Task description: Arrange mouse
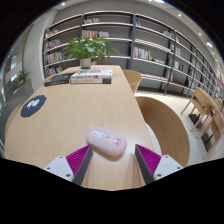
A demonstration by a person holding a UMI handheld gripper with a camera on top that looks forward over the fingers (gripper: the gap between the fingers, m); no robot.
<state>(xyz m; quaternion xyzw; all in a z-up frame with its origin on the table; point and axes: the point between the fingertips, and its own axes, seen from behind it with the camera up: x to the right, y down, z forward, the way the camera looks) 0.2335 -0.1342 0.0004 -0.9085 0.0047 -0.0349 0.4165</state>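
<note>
A white and pink mouse (105, 141) lies on the light wooden table (70, 110), just ahead of my fingers and between their tips, nearer the left one. My gripper (111, 158) is open, with the magenta pads (148, 157) apart at either side. There is a gap between the mouse and the right finger. A round dark mouse mat (33, 104) lies far off at the table's left.
A stack of books (93, 76) and a potted plant (88, 47) stand at the table's far end. Bookshelves (140, 45) line the back wall. The table's curved right edge (150, 125) drops to the floor; wooden chairs (205, 108) stand at the right.
</note>
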